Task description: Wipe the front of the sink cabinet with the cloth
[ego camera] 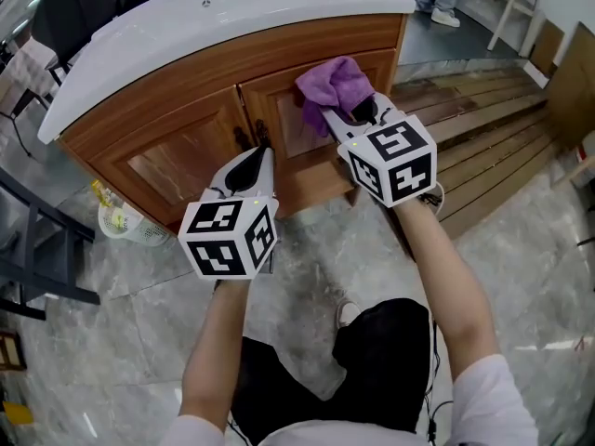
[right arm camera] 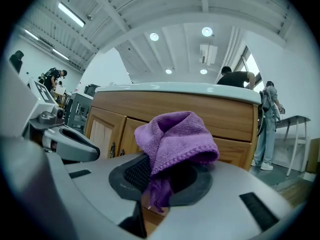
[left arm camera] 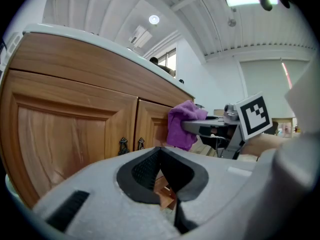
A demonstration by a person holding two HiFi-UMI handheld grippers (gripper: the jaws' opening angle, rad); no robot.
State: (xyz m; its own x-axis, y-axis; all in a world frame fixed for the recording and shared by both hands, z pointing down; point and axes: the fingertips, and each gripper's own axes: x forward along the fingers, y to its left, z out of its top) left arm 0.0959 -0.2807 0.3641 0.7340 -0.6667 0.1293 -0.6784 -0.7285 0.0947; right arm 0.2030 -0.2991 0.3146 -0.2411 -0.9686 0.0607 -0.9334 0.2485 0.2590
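Note:
The wooden sink cabinet (ego camera: pixel 177 161) has two doors under a white countertop (ego camera: pixel 232 12). A purple cloth (ego camera: pixel 333 84) is bunched against the upper part of the right door (ego camera: pixel 284 110). My right gripper (ego camera: pixel 348 111) is shut on it. In the right gripper view the cloth (right arm camera: pixel 175 136) drapes over the jaws of the right gripper (right arm camera: pixel 159 176). My left gripper (ego camera: pixel 261 150) is shut with nothing in it, its tip close to the small dark door handles (ego camera: pixel 249 136). In the left gripper view the left gripper (left arm camera: pixel 161 153) faces the left door (left arm camera: pixel 65 134), with the cloth (left arm camera: pixel 182 125) to the right.
A white mesh bin (ego camera: pixel 121 221) stands on the marble floor left of the cabinet, beside a dark metal frame (ego camera: pixel 42 249). Wooden slatted platforms (ego camera: pixel 483 128) lie to the right. Two people (right arm camera: pixel 272 124) stand beyond the cabinet's far end.

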